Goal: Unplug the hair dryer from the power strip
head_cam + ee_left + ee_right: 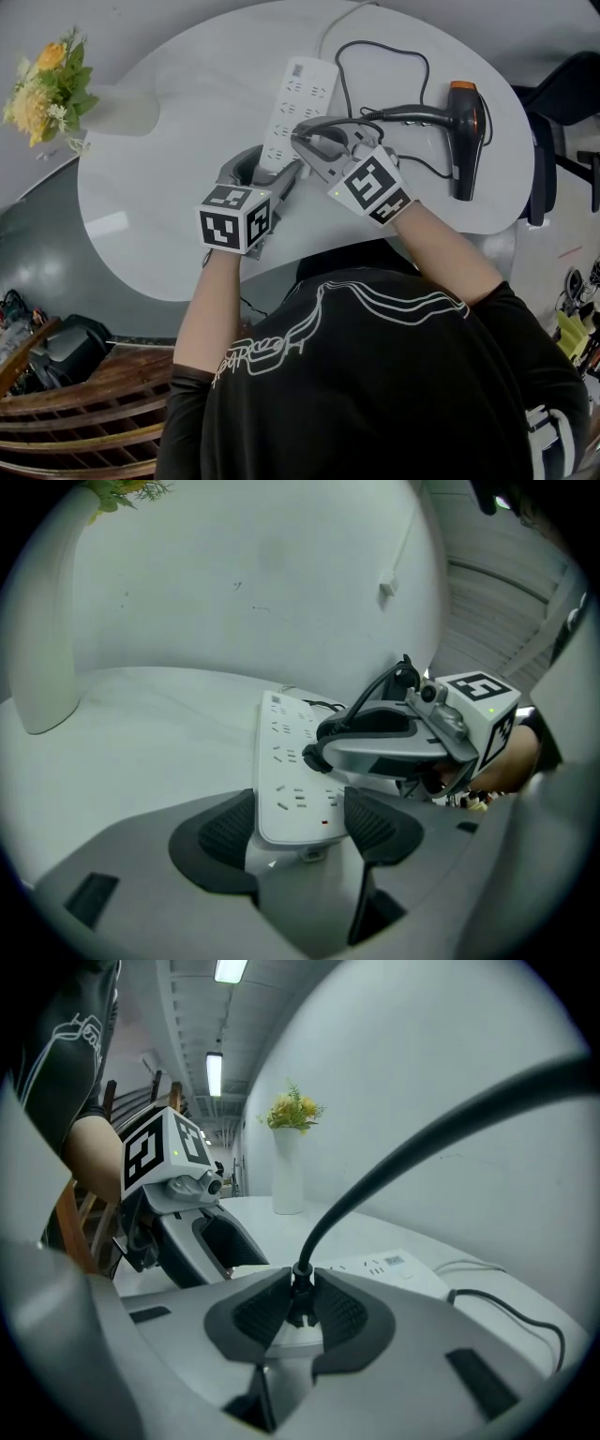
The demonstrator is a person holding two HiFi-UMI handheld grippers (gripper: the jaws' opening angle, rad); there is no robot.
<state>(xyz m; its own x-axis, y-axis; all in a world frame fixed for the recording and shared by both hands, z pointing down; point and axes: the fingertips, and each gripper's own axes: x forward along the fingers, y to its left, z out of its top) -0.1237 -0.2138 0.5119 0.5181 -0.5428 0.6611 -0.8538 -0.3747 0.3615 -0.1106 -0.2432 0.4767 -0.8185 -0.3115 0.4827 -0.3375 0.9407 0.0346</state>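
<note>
Pulling straight up, not sideways, looks the cleanest way to free the plug (300,1290) clenched in the fingers of the right gripper (298,1312), while the fingers of the left gripper (298,829) clamp the power strip (289,757) against the desk (141,216), with the hair dryer (466,141) lying off to the right.

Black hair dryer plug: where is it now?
Right gripper view, centre: the black plug is pinched between the right gripper's fingers, on the white power strip the left gripper clamps.
</note>
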